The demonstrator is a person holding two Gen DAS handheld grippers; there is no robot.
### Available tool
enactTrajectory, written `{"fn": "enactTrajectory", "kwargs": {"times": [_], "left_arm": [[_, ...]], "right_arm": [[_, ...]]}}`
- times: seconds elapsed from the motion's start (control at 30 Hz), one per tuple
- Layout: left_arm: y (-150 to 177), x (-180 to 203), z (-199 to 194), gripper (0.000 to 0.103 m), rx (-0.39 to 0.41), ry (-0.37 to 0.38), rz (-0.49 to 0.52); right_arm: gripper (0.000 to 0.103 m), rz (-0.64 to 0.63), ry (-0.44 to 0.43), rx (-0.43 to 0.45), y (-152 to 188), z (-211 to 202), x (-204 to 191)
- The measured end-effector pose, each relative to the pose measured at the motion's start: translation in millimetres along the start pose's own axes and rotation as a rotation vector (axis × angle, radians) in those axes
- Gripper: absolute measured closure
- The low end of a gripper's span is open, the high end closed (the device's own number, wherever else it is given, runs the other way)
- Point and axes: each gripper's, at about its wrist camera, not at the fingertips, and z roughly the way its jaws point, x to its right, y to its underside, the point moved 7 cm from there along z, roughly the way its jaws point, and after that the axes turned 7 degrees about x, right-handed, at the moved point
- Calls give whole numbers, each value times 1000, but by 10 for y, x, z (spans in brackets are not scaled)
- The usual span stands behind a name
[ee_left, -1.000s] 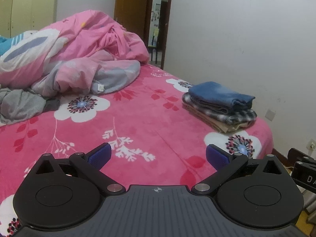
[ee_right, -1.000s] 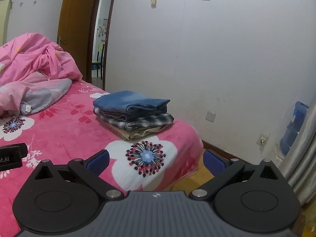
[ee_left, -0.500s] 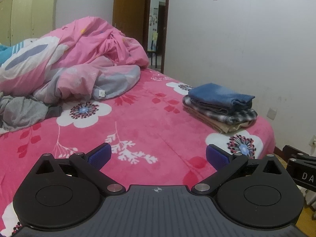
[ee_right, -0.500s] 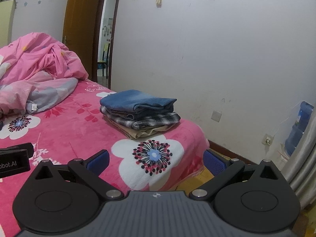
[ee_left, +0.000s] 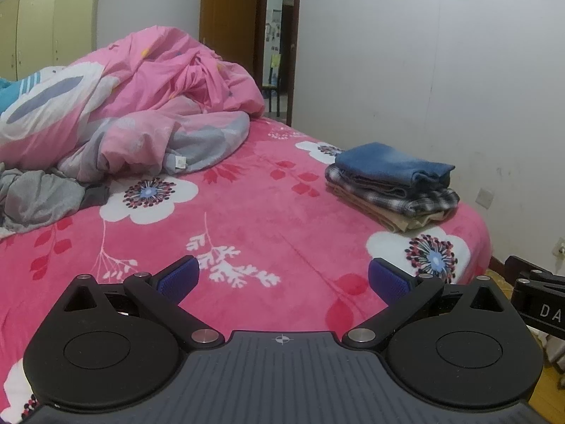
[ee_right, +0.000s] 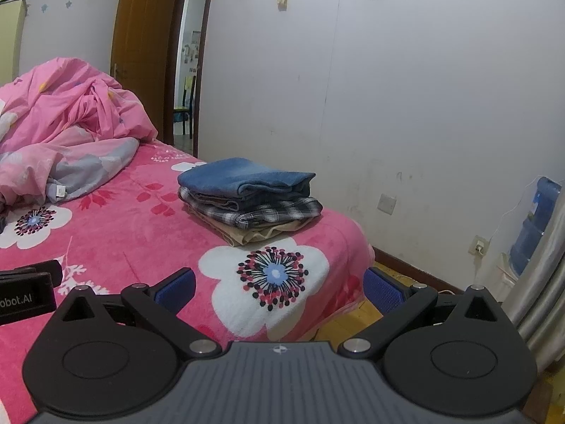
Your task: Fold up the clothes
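While both tools hang low at the foot of the bed (ee_left: 247,219), neither has anything in it: the left tool (ee_left: 282,277) and the right tool (ee_right: 279,284) each stand wide, empty. A folded stack (ee_right: 247,198) of blue, plaid and tan clothes sits near the bed's corner by the wall, likely parked there to keep the middle free for work. The unfolded grey garment (ee_left: 39,198) lies crumpled at the far left beside the heaped pink quilt (ee_left: 141,106), probably next.

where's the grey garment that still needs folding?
Left wrist view, far left: the crumpled grey garment lies on the pink bedspread below the heaped pink duvet.
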Motion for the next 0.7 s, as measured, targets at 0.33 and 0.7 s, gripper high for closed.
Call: {"fn": "enactTrajectory", "kwargs": {"times": [0.33,0.7], "left_arm": [[27,-17,20,0,-12,-4,-2],[60,-58,50,0,-26,-12,0]], "right_arm": [[0,-2,0,-4,12,13,-17],[0,-6,2,-9,35,6,-54]]}}
